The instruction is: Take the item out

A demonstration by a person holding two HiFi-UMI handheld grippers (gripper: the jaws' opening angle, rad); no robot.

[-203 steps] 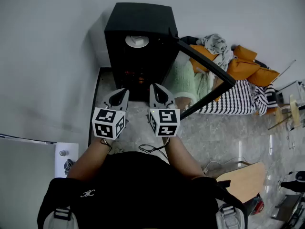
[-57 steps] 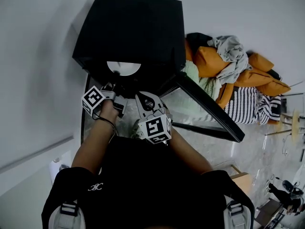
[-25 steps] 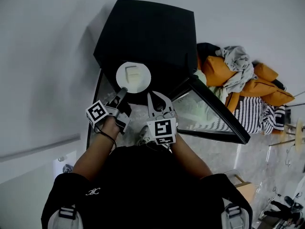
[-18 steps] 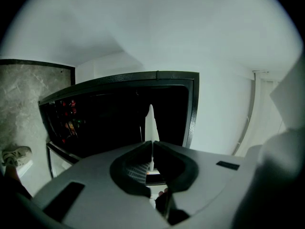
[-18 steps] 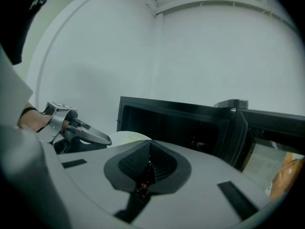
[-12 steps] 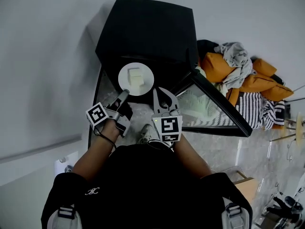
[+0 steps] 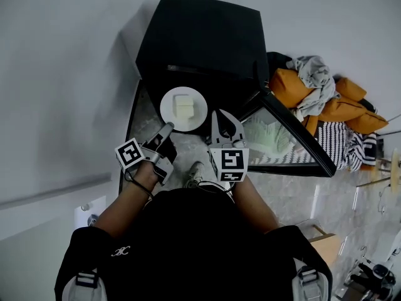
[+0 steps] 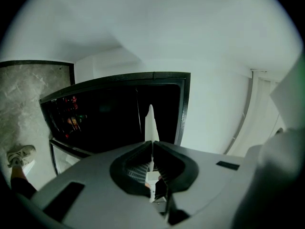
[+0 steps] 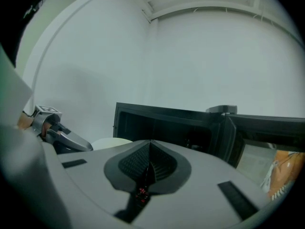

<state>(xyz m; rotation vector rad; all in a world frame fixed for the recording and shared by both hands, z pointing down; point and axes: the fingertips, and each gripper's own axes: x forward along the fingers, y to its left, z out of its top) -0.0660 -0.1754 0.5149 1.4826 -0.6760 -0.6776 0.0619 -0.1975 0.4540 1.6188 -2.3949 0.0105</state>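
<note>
A white plate (image 7: 169, 103) carrying a pale yellow block (image 7: 183, 108) hangs in front of the open black cabinet (image 7: 200, 36). My left gripper (image 7: 168, 128) is shut on the plate's near rim. In the left gripper view the plate (image 8: 151, 122) shows edge-on as a white sliver pinched between the jaws of that gripper (image 8: 151, 147). To the plate's right, my right gripper (image 7: 224, 115) has its tips together and holds nothing. In the right gripper view its jaws (image 9: 150, 144) meet, with the plate (image 9: 110, 141) and the left gripper (image 9: 71, 141) at the left.
The cabinet's glass door (image 7: 294, 137) is swung open to the right. A pile of orange cushions and clothes (image 7: 319, 93) lies beyond it. The person's shoe (image 7: 194, 174) stands on the marble floor below the grippers. A white wall runs along the left.
The plate with the block has come out of the cabinet toward me in the left gripper. Both grippers have drawn back from the opening.
</note>
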